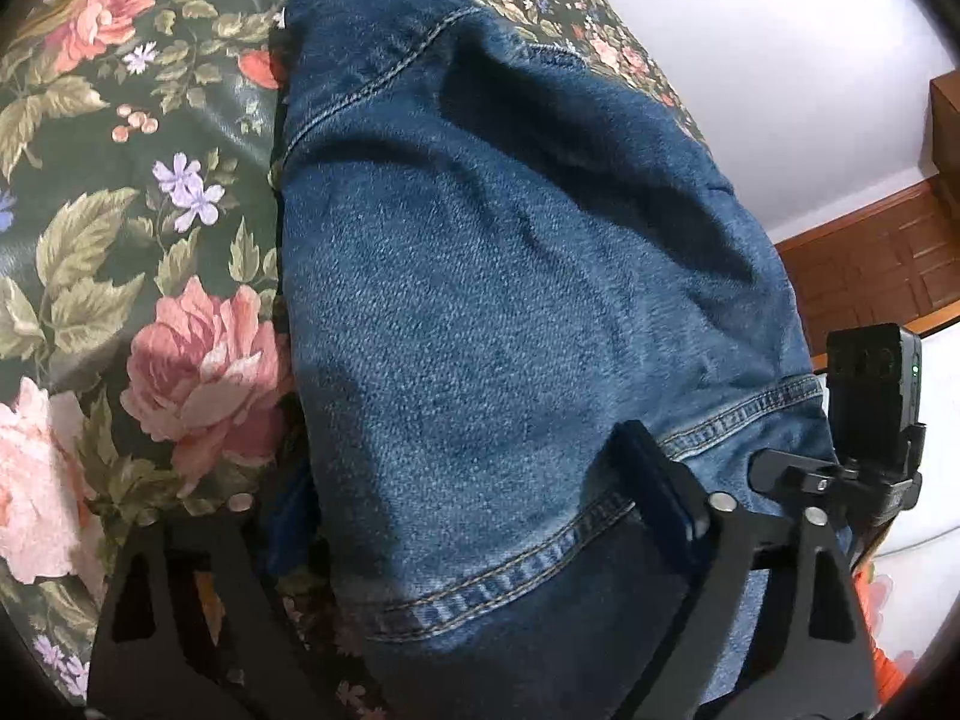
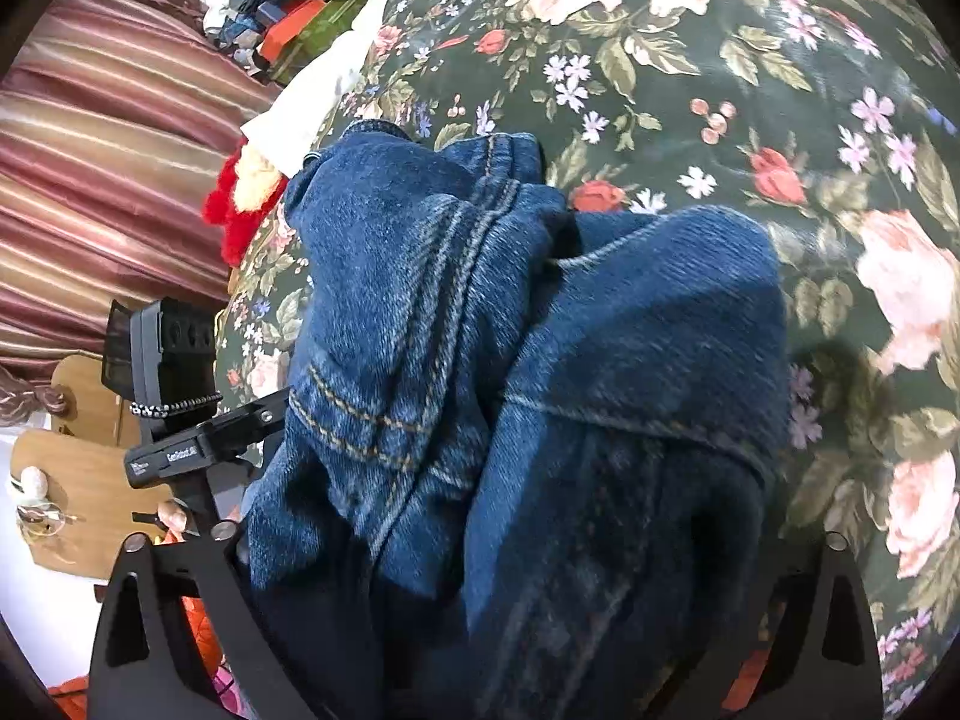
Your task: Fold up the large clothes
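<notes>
- Two grippers hang over one pair of blue denim jeans (image 1: 510,312) that lies folded in a thick bundle on a dark floral bedspread (image 1: 120,252).
- The left gripper (image 1: 468,570) stands wide, one finger over the bedspread beside the denim's long edge and the other over the cloth near a stitched seam; the pads press on nothing, so it holds nothing.
- The right gripper (image 2: 480,588) is likewise spread wide, its fingers on either side of the heaped denim near the bottom of its view; no pad bites the cloth there either.
- In the right wrist view the jeans (image 2: 516,360) show doubled layers and a raised ridge of seams, with the far end reaching toward the bedspread's edge by a white cloth (image 2: 312,102) and a red fuzzy thing (image 2: 237,210).
- Both tools tilt down at the near end of the bundle, probably so each can take a side of that end together and keep the layers square.
- My reading is that at least one fold is done and another, or a smoothing, is being set up.
- The risk is thick denim slipping or springing open if only the top layer is caught.
</notes>
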`<control>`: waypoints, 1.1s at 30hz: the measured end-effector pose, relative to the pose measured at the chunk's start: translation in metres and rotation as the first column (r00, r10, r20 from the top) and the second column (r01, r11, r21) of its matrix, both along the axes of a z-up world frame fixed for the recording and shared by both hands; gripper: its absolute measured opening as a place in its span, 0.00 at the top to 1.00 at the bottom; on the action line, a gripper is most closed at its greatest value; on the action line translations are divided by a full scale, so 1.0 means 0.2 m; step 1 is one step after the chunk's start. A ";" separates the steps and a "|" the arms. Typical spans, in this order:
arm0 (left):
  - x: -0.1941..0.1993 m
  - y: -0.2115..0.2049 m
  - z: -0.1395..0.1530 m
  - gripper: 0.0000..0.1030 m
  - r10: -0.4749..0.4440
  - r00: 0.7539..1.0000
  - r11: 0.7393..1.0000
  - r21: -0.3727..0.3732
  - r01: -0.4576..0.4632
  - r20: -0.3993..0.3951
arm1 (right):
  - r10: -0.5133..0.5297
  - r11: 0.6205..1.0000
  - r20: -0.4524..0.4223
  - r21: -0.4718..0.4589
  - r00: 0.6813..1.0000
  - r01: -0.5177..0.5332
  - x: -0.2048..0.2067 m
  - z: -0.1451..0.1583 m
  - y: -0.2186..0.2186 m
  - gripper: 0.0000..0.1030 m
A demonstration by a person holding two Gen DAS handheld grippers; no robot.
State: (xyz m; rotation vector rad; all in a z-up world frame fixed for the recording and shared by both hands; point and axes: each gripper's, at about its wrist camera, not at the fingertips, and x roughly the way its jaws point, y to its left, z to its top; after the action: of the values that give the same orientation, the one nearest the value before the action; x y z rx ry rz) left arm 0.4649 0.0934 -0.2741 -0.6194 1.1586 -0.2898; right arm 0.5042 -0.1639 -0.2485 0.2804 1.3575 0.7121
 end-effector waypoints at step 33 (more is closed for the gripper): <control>-0.70 0.37 0.98 0.50 -0.027 0.944 0.966 0.251 -0.060 0.328 | 0.010 0.989 0.209 0.145 0.978 -0.041 -0.51 0.75 0.36 0.51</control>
State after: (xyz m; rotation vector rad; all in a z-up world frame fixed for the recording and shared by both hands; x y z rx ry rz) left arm 0.3240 0.1683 -0.0778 -0.3341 0.8490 -0.2133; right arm 0.4017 -0.0919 -0.0980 0.2989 1.1133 0.8425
